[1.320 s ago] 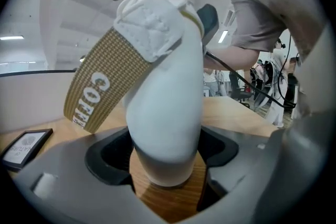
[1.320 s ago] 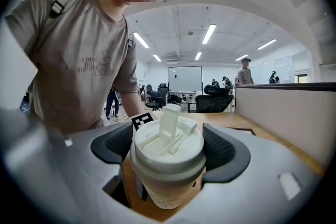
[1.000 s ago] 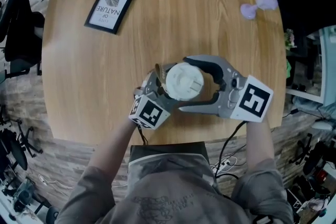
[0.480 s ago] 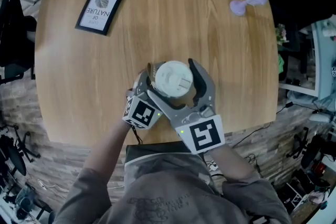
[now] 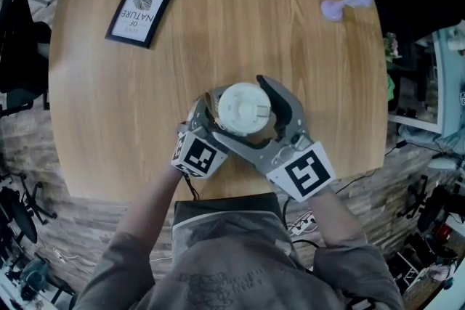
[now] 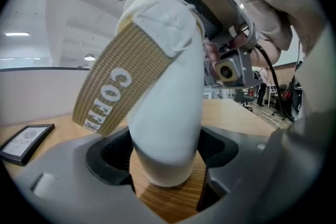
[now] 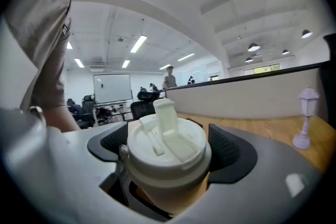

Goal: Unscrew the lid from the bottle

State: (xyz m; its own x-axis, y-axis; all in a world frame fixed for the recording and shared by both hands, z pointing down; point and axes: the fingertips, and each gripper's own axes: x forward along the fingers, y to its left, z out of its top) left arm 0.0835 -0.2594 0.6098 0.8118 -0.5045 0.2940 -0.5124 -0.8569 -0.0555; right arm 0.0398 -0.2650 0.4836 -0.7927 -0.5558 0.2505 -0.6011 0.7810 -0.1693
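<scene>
Left hand-held gripper (image 6: 165,160) — I read it clamped on the bottle (image 6: 168,107) near its base | right hand-held gripper (image 7: 170,157) — jaws just opened, spread around the lid (image 7: 168,136), not gripping it

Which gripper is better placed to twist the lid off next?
Right. The right gripper straddles the lid; its jaws have just been opening and don't press it. The left gripper is clamped low on the cup, steadying it.

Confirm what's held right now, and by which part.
Left gripper clamps the coffee cup by its lower body. Right gripper, fingers just opened, straddles the lid without pressing it.
</scene>
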